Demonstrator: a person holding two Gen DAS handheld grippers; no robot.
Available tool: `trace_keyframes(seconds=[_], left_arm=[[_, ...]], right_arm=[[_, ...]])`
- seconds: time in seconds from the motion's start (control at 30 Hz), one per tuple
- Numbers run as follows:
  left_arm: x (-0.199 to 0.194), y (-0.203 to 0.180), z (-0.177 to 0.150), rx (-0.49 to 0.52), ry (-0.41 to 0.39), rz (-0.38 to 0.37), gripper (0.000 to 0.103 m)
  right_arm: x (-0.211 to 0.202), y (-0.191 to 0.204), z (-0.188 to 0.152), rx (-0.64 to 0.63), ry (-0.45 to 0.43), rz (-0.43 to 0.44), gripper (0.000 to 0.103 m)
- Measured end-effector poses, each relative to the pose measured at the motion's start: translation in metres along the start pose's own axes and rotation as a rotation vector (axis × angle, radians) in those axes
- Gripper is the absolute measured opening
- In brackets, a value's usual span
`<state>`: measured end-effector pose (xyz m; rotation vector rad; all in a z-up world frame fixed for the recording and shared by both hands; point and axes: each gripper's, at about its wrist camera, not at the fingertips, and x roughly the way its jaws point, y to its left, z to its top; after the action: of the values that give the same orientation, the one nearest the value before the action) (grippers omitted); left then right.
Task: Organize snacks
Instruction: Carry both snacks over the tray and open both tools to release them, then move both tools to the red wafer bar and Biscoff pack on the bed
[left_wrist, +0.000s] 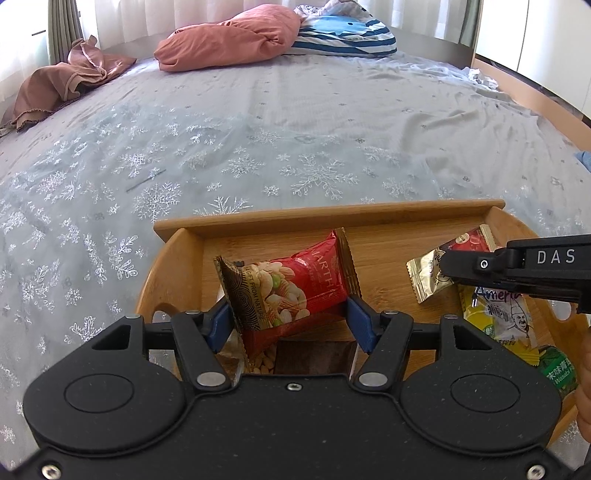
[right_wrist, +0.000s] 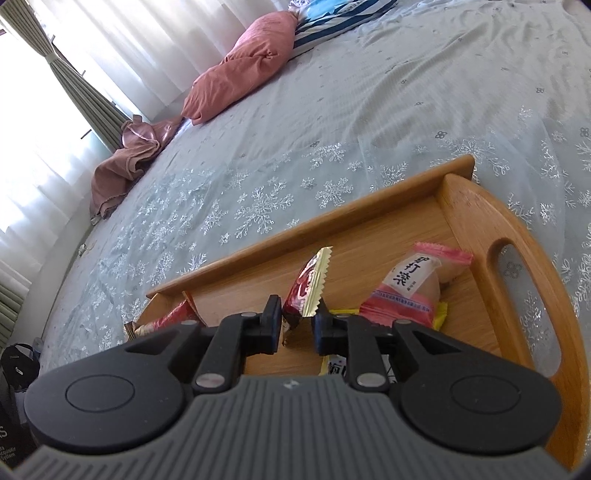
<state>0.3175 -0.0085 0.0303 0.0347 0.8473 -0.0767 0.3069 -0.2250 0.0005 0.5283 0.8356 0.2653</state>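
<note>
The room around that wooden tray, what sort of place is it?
Most likely a bedroom in a home. The tray sits on a wide bed with a snowflake-patterned cover, a pink pillow lies at the far end, and curtains hang over a bright window.

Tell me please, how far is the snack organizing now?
Done: pink packet and yellow packet lie in the wooden tray. In hand: left gripper holds the red nut packet; right gripper holds a small red-gold packet above the tray. Left: releasing both.
</note>
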Motion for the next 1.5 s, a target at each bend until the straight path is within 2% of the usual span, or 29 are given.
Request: trace_keyframes(seconds=[0.07,0.13,0.23,0.27,0.3,0.5,0.77,1.03,1.2,1.4,1.5], left_arm=[[-0.002,0.000,-0.001,-0.001,-0.002,0.010,0.064],[-0.004,0.001,-0.001,-0.007,0.002,0.013,0.066],[-0.009,0.004,-0.002,-0.019,-0.001,0.014,0.071],[-0.011,0.005,-0.003,-0.020,-0.003,0.010,0.072],[-0.014,0.006,-0.003,-0.020,-0.005,0.006,0.074],[-0.038,0.010,-0.008,-0.005,-0.036,-0.006,0.079],[-0.086,0.012,-0.027,0.029,-0.085,-0.058,0.083],[-0.134,0.003,-0.068,0.126,-0.103,-0.130,0.085],[-0.161,-0.010,-0.100,0.207,-0.097,-0.179,0.086],[-0.179,-0.038,-0.139,0.377,-0.067,-0.247,0.086],[-0.181,-0.049,-0.154,0.427,-0.029,-0.279,0.084]], right_arm=[[-0.001,0.001,0.000,-0.005,0.003,-0.010,0.027],[-0.002,0.003,0.000,-0.016,0.007,-0.024,0.033],[-0.004,0.007,-0.001,-0.031,0.011,-0.028,0.046],[-0.005,0.008,-0.002,-0.035,0.012,-0.029,0.055],[-0.007,0.009,-0.003,-0.041,0.012,-0.028,0.059],[-0.022,0.021,-0.009,-0.127,0.009,-0.035,0.069],[-0.062,0.037,-0.028,-0.268,-0.014,-0.027,0.078],[-0.111,0.047,-0.069,-0.430,-0.023,-0.021,0.085],[-0.143,0.043,-0.100,-0.510,-0.041,-0.033,0.087],[-0.175,0.029,-0.132,-0.564,-0.066,-0.098,0.088],[-0.187,0.020,-0.147,-0.590,-0.069,-0.137,0.088]])
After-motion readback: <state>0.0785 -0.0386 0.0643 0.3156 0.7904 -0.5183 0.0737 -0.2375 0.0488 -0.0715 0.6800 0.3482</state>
